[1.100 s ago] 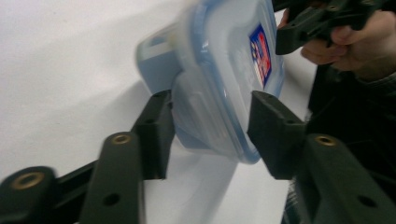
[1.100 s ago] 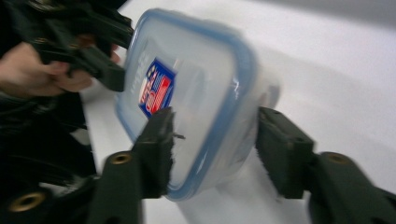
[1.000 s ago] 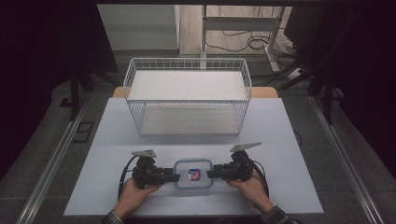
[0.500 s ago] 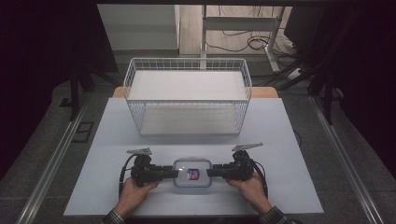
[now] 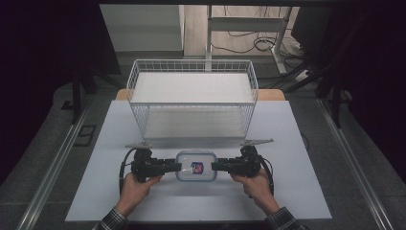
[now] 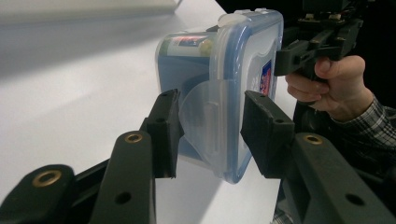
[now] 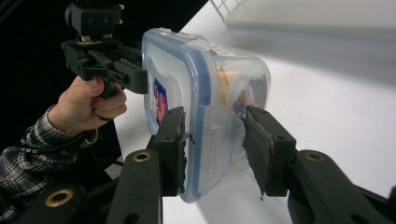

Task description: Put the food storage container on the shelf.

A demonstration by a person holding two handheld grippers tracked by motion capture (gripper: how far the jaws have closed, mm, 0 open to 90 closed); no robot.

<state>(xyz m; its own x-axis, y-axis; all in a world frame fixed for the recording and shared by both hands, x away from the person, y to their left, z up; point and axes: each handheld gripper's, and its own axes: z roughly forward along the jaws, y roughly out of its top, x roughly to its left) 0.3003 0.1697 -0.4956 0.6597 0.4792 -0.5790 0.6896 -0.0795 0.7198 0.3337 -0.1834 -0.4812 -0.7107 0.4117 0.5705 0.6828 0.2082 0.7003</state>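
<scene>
A clear plastic food container (image 5: 196,166) with a blue-rimmed lid and a red-and-blue label hangs between my two grippers, just in front of the wire basket. My left gripper (image 5: 178,166) is shut on its left end. In the left gripper view the jaws (image 6: 210,126) clamp the container (image 6: 219,70) across lid and base, over a clear latch flap (image 6: 205,116). My right gripper (image 5: 214,166) is shut on the other end. In the right gripper view its jaws (image 7: 215,135) squeeze the container (image 7: 201,70) the same way. The container looks raised slightly off the white tabletop, lid facing up.
A white wire basket (image 5: 191,62) with a white floor stands at the back middle of the white tabletop (image 5: 287,191). Dark floor, metal rails and cables surround the table. Each gripper view shows the opposite hand in a plaid sleeve (image 7: 28,149).
Both grippers and the container between them have shifted up the picture toward the basket, the left hand rising a little. The grip on both ends is unchanged.
</scene>
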